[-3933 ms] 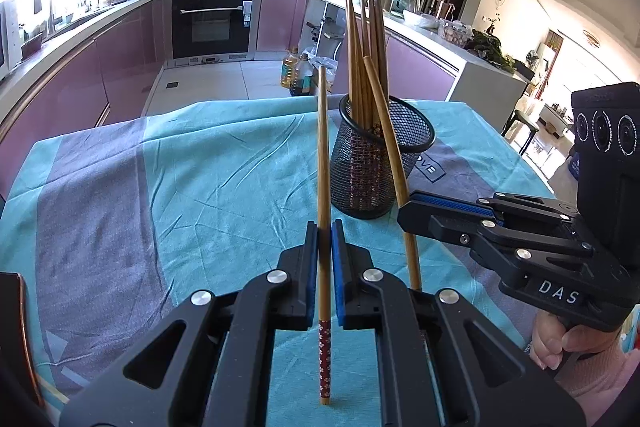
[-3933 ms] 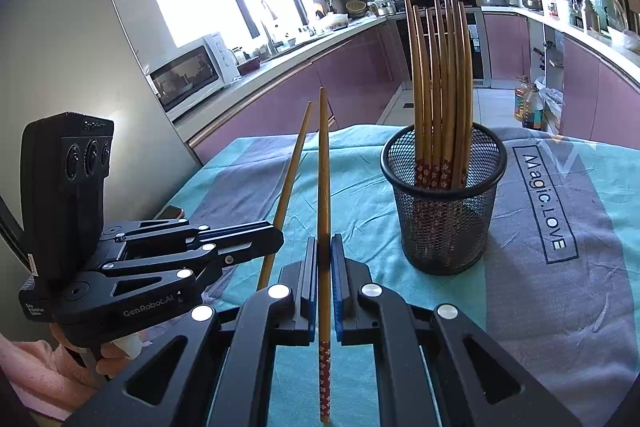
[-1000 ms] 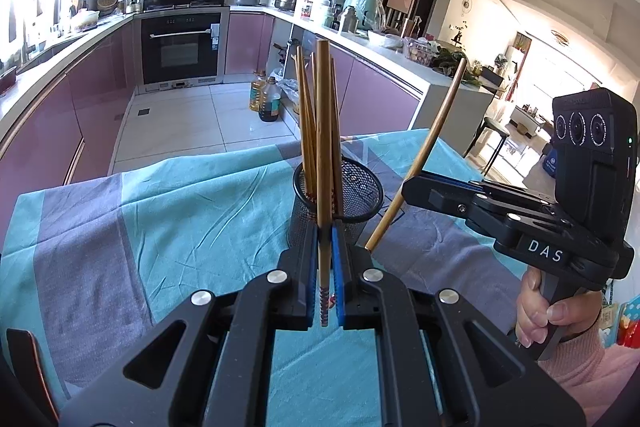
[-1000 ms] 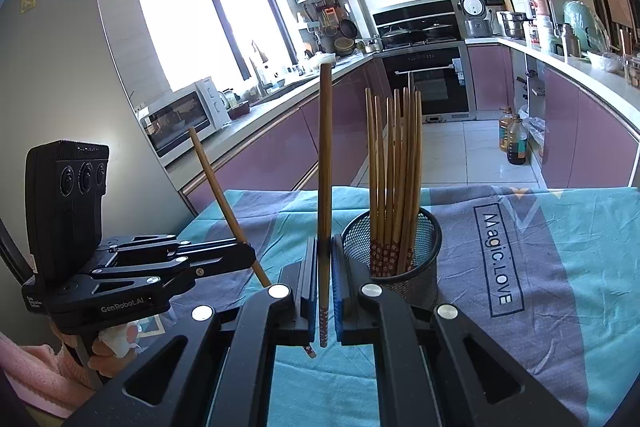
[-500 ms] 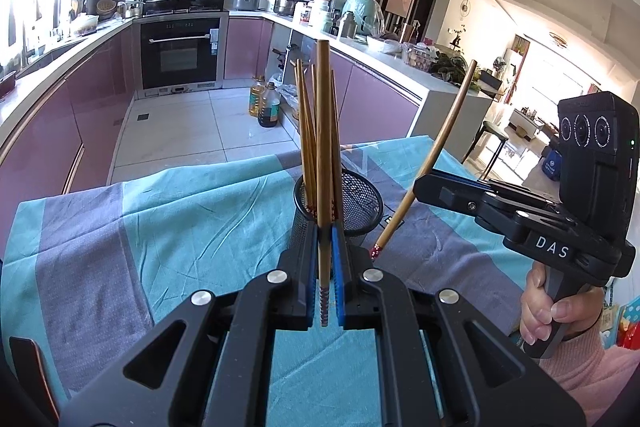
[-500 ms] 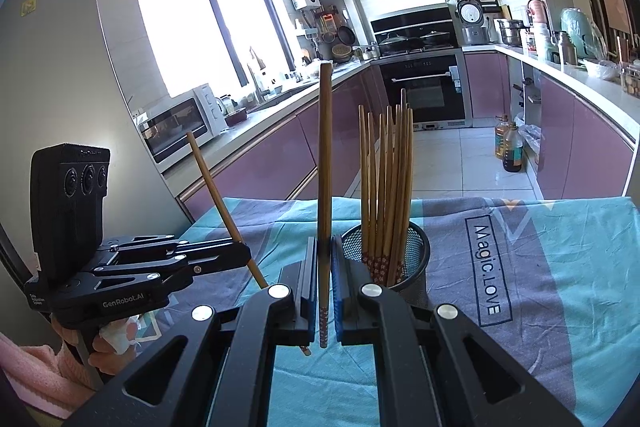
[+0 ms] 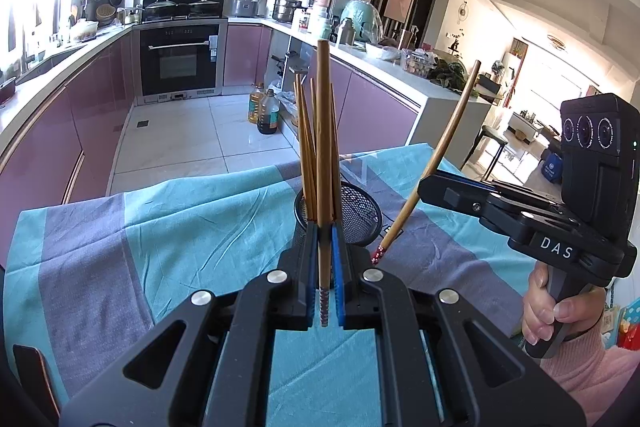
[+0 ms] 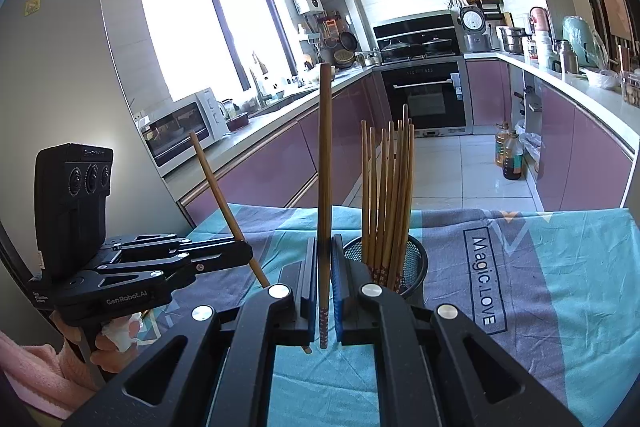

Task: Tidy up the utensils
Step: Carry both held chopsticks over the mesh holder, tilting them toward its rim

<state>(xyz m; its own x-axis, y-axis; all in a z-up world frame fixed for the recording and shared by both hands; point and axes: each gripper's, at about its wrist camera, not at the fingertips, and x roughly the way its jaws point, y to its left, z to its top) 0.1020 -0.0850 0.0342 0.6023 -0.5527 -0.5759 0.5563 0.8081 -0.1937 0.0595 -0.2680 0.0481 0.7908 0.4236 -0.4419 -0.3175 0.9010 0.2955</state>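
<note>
Chopstick, left [image 7: 324, 155]: we see it clamped between the blue pads [image 7: 310, 267] of the left gripper [image 7: 325, 267], upright, patterned tip pointing down and hanging free over the cloth [image 7: 192, 227].
Chopstick, right [image 8: 325, 167]: same attitude in the right gripper [image 8: 325, 275], upright, patterned end below the pads, tip off the cloth.
Left gripper: clenched on its chopstick; in the right wrist view it sits at left, its chopstick tilted, top leaning further left.
Right gripper: clenched on its chopstick; in the left wrist view it sits at right [image 7: 428, 187], chopstick leaning with top to the right, patterned tip low and near the holder.
Holder [image 8: 416, 263]: black mesh cup standing on the cloth, just past both grippers' fingers; we note it lies between the two grippers.
Holder contents: a bundle of chopsticks [image 8: 388, 187] standing near upright, patterned ends down inside the mesh.
Held chopsticks vs holder: both outside it; neither tip is in the cup.
Cloth: teal with grey bands, creased; lettering "Magic.LOVE" [image 8: 484, 279] right of the holder.
Hands: a hand [image 7: 556, 315] grips the right handle, pink sleeve [image 7: 592, 375] at the wrist; another hand [image 8: 116, 335] grips the left handle.
Far: kitchen, purple cabinets [image 7: 244, 55], black oven [image 7: 180, 61], microwave [image 8: 184, 127] by the window.
</note>
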